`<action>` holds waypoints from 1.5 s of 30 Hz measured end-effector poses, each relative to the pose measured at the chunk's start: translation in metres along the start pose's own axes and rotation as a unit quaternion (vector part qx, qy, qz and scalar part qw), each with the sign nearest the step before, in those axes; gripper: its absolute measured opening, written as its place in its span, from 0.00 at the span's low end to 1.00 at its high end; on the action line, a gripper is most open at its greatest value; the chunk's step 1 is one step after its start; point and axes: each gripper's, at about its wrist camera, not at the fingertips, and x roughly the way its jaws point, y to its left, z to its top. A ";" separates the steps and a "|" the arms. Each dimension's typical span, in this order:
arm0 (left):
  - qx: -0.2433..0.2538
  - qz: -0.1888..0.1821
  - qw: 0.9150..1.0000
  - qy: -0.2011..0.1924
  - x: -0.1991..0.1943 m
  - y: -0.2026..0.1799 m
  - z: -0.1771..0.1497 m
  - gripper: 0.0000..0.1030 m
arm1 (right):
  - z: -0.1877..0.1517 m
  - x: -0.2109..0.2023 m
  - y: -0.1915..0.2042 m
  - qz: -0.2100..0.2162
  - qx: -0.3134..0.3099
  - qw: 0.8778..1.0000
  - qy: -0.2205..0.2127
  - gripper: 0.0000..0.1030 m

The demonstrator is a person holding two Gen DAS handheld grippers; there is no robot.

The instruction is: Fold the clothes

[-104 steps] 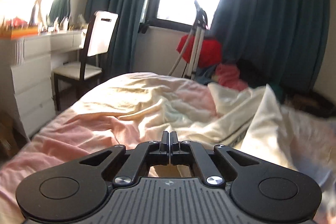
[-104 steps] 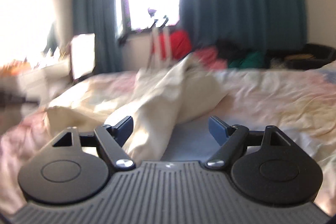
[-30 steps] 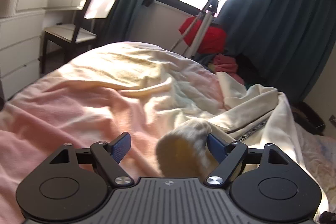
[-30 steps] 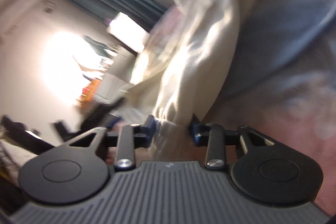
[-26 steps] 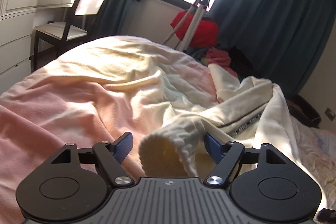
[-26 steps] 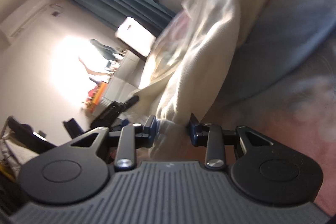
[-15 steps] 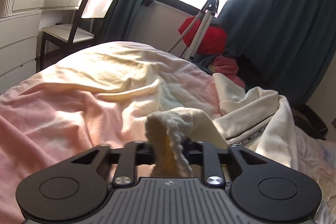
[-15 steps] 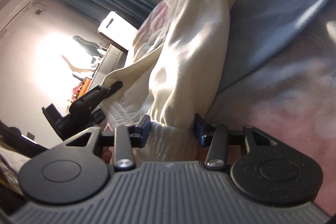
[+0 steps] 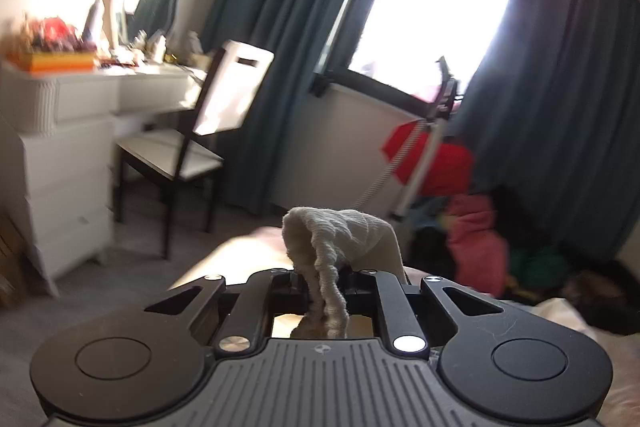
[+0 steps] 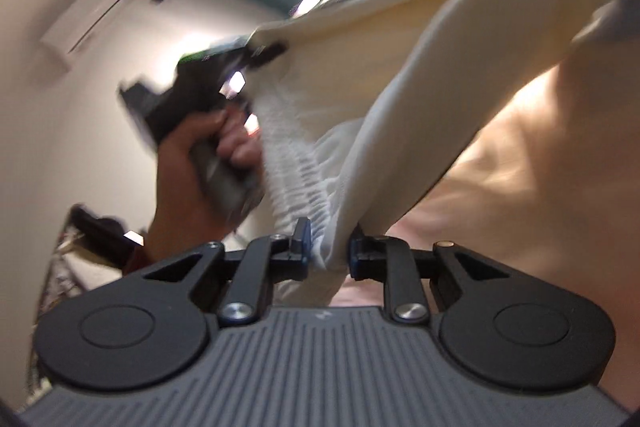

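My left gripper (image 9: 322, 281) is shut on the ribbed hem of a cream garment (image 9: 340, 231), which bunches up between the jaws, lifted above the bed. My right gripper (image 10: 328, 251) is shut on another part of the same cream garment (image 10: 380, 99), at its ribbed edge. In the right wrist view the left gripper (image 10: 264, 53) and the hand holding it show further up, gripping the cloth. The garment hangs stretched between the two grippers.
The pink-and-yellow bed cover (image 9: 240, 251) lies below. A white dresser (image 9: 52, 163) and a chair (image 9: 200, 143) stand at the left. A drying rack with red cloth (image 9: 432, 155) and piled clothes (image 9: 476, 243) stand by the dark curtains (image 9: 560, 107) under the window.
Both grippers have lifted the garment off the bed. The left wrist view now looks higher across the room. The right gripper has closed tighter on the ribbed edge.
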 end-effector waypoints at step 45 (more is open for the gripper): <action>0.145 -0.056 0.988 -0.015 -0.181 -0.114 -0.200 0.94 | 0.011 -0.187 0.075 -0.327 -0.410 0.848 -0.075 0.70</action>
